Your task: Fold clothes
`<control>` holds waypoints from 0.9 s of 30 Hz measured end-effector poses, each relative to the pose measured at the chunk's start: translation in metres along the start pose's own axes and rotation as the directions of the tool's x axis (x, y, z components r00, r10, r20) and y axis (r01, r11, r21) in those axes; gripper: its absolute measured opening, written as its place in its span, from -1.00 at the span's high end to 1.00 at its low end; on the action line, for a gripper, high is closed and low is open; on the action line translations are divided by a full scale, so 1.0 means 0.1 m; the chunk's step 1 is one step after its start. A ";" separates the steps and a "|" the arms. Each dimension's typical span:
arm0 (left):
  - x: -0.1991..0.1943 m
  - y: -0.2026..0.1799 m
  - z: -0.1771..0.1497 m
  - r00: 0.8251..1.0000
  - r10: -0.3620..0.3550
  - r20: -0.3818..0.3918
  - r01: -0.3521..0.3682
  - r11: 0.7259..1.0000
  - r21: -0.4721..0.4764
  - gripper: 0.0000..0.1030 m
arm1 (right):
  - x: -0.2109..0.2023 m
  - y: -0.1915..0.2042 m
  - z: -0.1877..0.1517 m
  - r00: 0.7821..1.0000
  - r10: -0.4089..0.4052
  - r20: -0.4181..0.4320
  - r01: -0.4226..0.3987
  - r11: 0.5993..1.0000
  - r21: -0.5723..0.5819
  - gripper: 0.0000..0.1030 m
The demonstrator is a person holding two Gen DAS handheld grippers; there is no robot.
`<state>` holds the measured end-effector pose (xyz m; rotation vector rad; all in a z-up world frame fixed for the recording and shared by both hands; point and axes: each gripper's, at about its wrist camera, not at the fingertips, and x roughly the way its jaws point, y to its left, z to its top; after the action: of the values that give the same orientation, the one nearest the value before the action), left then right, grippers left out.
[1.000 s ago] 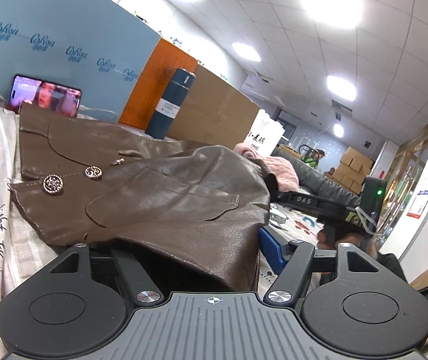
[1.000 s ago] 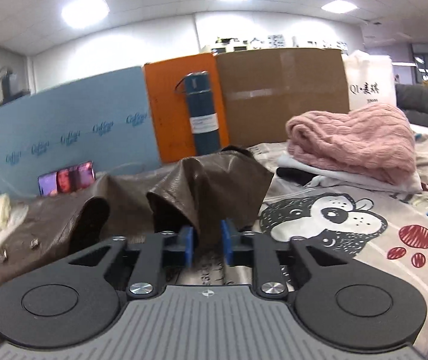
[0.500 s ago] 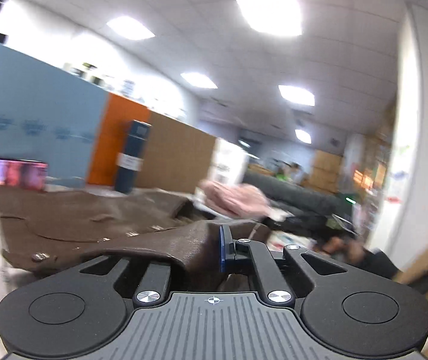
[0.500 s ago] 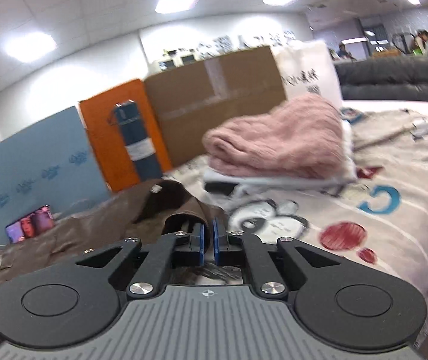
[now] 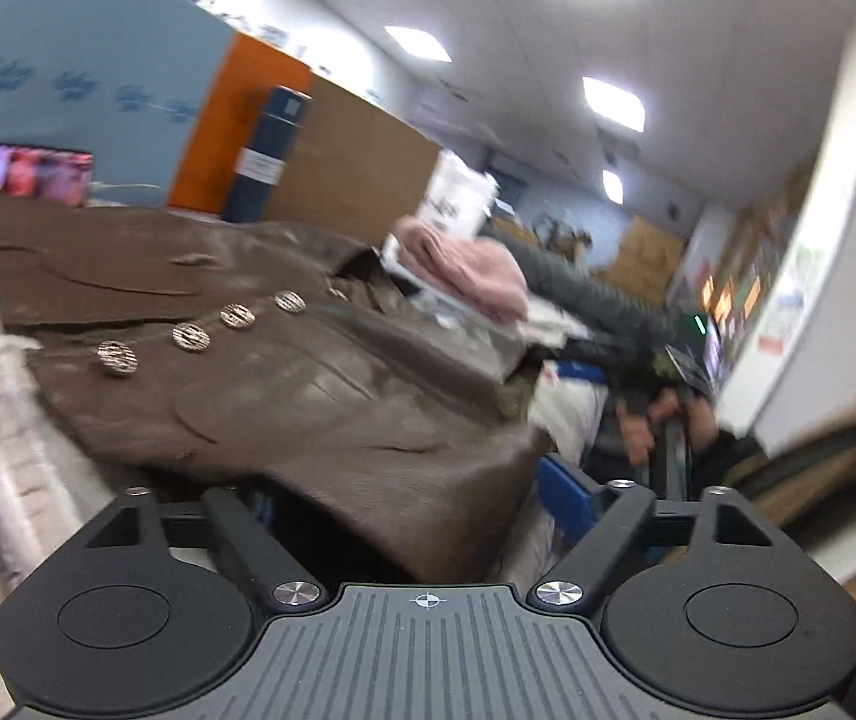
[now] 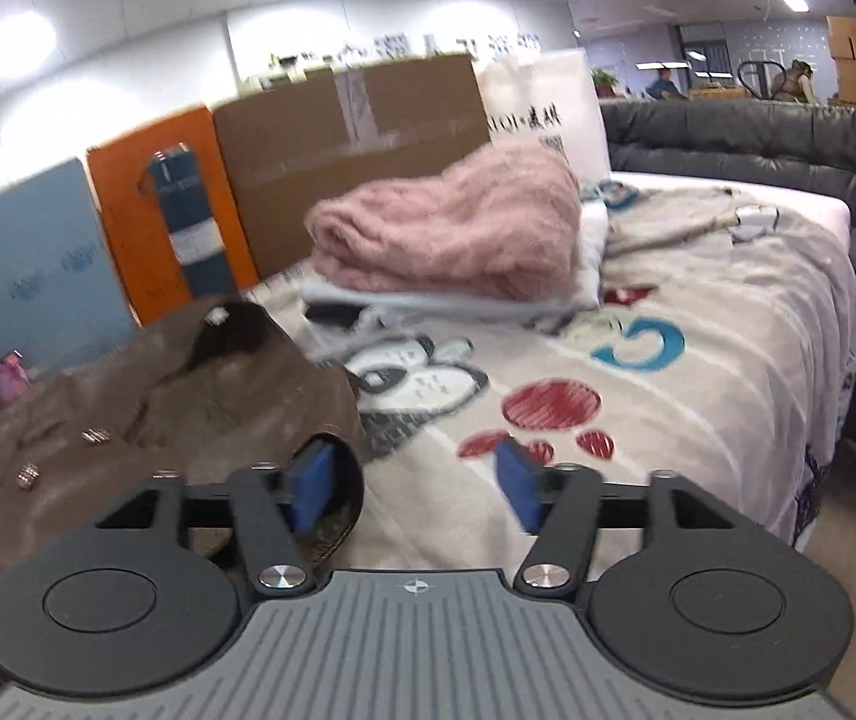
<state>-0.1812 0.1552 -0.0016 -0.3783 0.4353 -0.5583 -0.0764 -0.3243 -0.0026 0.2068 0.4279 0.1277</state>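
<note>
On the bed [image 6: 698, 396], covered by a pale sheet printed with a cartoon animal and red paw marks, a brown leather-look jacket with a row of silver buttons [image 5: 284, 372] lies spread flat, its front facing up. In the left wrist view the left tool [image 5: 410, 504] stands wide open, its jaws well apart. The jacket's near hem lies across the gap between them; the left blue pad is mostly hidden behind that hem, while the right blue pad [image 5: 566, 498] shows clear of the cloth. Whether either pad touches the jacket cannot be told through the motion blur.

In the right wrist view the right tool [image 6: 413, 486] is also wide open, with bare sheet showing between its jaws. Its left blue pad [image 6: 311, 489] sits just at the curled edge of the jacket [image 6: 176, 408], which rolls up around it; the other pad hangs over the sheet, apart from the cloth. It grips nothing.

A folded pink knitted sweater [image 6: 452, 228] rests on a stack of white folded cloth further up the bed, well apart from the jacket. Behind stand a dark blue cylindrical flask [image 6: 188, 222], an orange panel, a brown cardboard sheet [image 6: 350, 126] and a light blue foam board. A phone with a lit screen [image 5: 23, 174] leans by the jacket's far edge; in the right view it is cut off at the frame's left border. The person's hand on the right tool's handle shows blurred in the left view.
</note>
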 end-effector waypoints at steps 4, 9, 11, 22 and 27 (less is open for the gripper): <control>-0.03 0.13 0.04 0.999 0.012 0.039 -0.008 0.995 -0.104 -0.78 | -0.17 0.12 0.10 0.995 0.063 0.082 -0.058 0.997 -0.058 -0.57; 0.00 0.32 0.13 0.997 0.057 0.057 -0.041 0.969 -0.242 -0.84 | -0.01 0.34 0.20 0.987 0.150 0.061 -0.142 0.983 -0.115 -0.64; 0.04 0.38 0.18 0.995 0.092 0.049 -0.076 0.961 -0.267 -0.84 | 0.11 0.41 0.22 0.986 0.163 0.036 -0.158 0.979 -0.126 -0.64; 0.49 0.36 0.39 0.957 0.282 -0.060 -0.286 0.956 -0.069 0.84 | 0.64 0.43 0.16 0.991 0.093 -0.098 -0.111 0.973 -0.201 -0.63; 0.60 0.34 0.49 0.951 0.304 -0.061 -0.304 0.953 0.010 0.84 | 0.68 0.19 0.08 0.992 -0.020 -0.128 -0.004 0.982 -0.189 -0.62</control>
<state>-0.0969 0.1584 0.0065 -0.2866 0.5422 -0.2699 -0.0135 -0.2960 -0.0183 0.0094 0.5430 0.1737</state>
